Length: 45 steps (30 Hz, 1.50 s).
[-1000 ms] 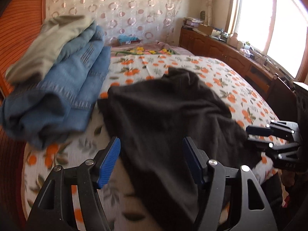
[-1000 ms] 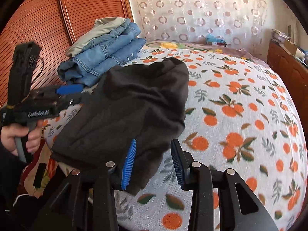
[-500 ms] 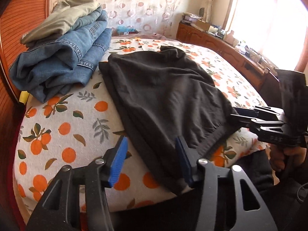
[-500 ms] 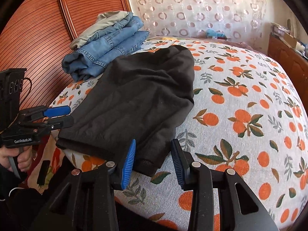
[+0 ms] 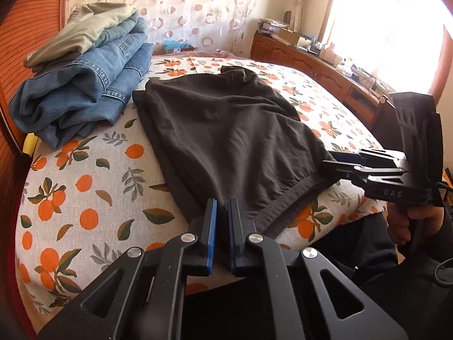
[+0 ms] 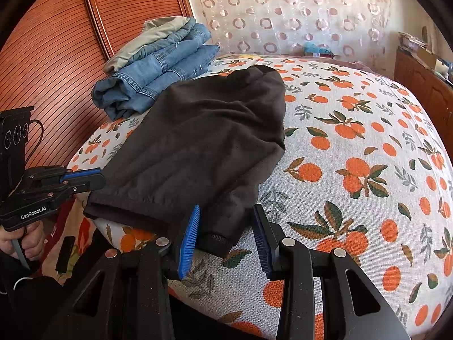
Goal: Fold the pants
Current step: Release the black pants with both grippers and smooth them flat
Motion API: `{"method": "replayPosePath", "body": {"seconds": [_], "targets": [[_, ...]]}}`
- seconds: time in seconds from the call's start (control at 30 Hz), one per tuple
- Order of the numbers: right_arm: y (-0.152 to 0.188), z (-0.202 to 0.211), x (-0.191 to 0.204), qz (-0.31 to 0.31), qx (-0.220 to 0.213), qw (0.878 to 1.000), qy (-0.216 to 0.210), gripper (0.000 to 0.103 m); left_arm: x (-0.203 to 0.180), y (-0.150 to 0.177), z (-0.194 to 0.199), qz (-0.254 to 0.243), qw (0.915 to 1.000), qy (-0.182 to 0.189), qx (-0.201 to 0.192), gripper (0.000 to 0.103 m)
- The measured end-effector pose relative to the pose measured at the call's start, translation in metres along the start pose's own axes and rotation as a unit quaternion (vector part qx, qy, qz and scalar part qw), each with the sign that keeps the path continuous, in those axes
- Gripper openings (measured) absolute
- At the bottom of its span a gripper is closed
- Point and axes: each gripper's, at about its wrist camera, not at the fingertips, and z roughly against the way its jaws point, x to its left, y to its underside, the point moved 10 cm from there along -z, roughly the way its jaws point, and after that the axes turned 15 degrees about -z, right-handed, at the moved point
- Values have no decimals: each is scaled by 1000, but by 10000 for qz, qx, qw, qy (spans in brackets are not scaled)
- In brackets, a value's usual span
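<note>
My left gripper [image 5: 222,218], pressed together on the near hem of the dark pants [image 5: 232,130] lying on the bed [image 5: 85,187], secures one corner (right gripper [image 6: 226,235] spread astride the other), so the fold needs that closure first.

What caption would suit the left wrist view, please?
Left gripper shut on black pants' near edge; right gripper at the far corner.

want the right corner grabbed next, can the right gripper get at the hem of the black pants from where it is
Probably yes. The right gripper is open with the black pants hem corner lying just ahead of its blue pads; nothing sits between. The left gripper is shut on the other corner, well clear.
</note>
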Motion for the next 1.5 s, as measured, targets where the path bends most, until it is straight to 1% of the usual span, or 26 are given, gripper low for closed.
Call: {"method": "replayPosePath", "body": {"seconds": [0.13, 0.3, 0.47, 0.5, 0.53, 0.6, 0.67, 0.7, 0.73, 0.77, 0.9, 1.1, 1.33, 1.5], "targets": [[0, 0, 0, 5, 1, 10000, 5, 39, 0, 3, 6, 4, 10000, -33, 27, 5], [3, 2, 0, 6, -6, 10000, -16, 39, -1, 12, 7, 5, 9999, -66, 148, 5], [4, 3, 1, -2, -4, 10000, 7, 39, 2, 12, 7, 91, 9997, -155, 171, 7], [4, 3, 1, 3, -5, 10000, 11, 39, 2, 12, 7, 87, 9996, -179, 177, 10], [4, 4, 1, 2, -5, 10000, 9, 39, 3, 12, 8, 105, 9996, -221, 171, 15], [4, 4, 1, 3, -6, 10000, 1, 39, 4, 9, 10, 189, 9996, -213, 88, 20], [5, 4, 1, 2, -13, 10000, -15, 39, 3, 6, 10, 208, 9996, -192, 18, 33], [4, 4, 1, -4, -14, 10000, -27, 39, 3, 5, 10, 200, 9996, -219, 16, 36], [5, 5, 1, -6, -14, 10000, -33, 39, 3, 4, 10, 194, 9995, -248, 8, 44], [5, 5, 1, 5, -17, 10000, -26, 39, 3, 4, 9, 197, 9995, -259, -2, 46], [5, 5, 0, 25, -44, 10000, -30, 39, 4, 6, 4, 206, 9993, -314, 93, 46], [6, 6, -1, 35, -64, 10000, -34, 39, 3, 18, -5, 345, 9988, -230, 244, 46], [9, 8, 0, 75, -57, 9999, -62, 39, -2, 21, -2, 288, 9990, -284, 213, 46], [11, 10, 1, 136, -52, 9999, -44, 39, -8, 22, 0, 197, 9992, -298, 198, 42]]}}
